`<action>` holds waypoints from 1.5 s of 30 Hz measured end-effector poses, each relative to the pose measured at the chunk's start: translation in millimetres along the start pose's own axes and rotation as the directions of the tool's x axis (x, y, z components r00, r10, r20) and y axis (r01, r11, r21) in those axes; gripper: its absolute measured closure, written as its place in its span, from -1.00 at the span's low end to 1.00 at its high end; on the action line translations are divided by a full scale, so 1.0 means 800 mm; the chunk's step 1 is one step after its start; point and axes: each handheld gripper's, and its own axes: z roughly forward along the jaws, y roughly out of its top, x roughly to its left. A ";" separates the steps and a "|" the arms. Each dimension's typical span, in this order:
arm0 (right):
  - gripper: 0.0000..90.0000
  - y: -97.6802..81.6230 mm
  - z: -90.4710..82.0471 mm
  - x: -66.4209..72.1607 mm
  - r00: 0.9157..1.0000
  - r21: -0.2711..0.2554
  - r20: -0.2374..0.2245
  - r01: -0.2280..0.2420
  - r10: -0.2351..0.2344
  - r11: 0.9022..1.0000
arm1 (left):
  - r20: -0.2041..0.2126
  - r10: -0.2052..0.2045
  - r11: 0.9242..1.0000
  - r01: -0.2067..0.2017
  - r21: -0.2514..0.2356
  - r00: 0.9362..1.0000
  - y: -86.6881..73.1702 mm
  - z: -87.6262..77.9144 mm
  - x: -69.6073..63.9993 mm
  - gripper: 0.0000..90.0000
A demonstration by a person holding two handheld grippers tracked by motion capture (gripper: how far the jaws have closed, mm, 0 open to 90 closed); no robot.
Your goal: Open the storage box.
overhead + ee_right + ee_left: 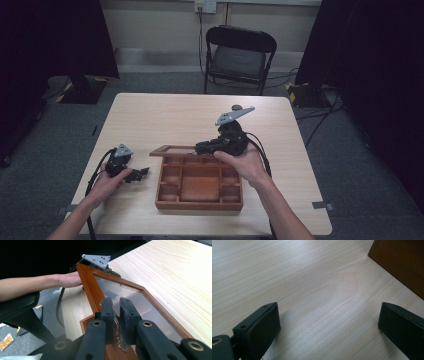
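Note:
A brown wooden box (197,204) with several compartments sits on the light table, and its side wall (402,262) fills the upper right of the left gripper view. Its glass lid (172,149) in a wooden frame (90,287) is lifted and tilted up. My right gripper (200,147) is shut on the lid's front edge, the jaws (116,302) pinching a small metal clasp there. My left gripper (142,172) rests low over the table left of the box, jaws wide open (329,317) with only bare wood between them.
A black folding chair (240,55) stands beyond the table's far edge. The light wooden tabletop (165,120) stretches behind the box. Cables trail on the grey floor at the right. The left hand and its grey plate (96,260) show behind the lid.

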 end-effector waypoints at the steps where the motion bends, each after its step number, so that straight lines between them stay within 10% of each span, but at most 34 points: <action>1: 0.84 0.001 0.000 -0.001 1.000 0.001 0.003 -0.001 0.001 1.000 | -0.001 -0.001 1.000 0.001 -0.001 1.000 0.000 0.000 0.000 -0.93; 45: 0.85 0.019 -0.004 -0.018 1.000 -0.003 -0.019 -0.024 0.024 1.000 | -0.002 0.002 1.000 -0.002 0.003 1.000 0.000 0.000 0.000 -0.93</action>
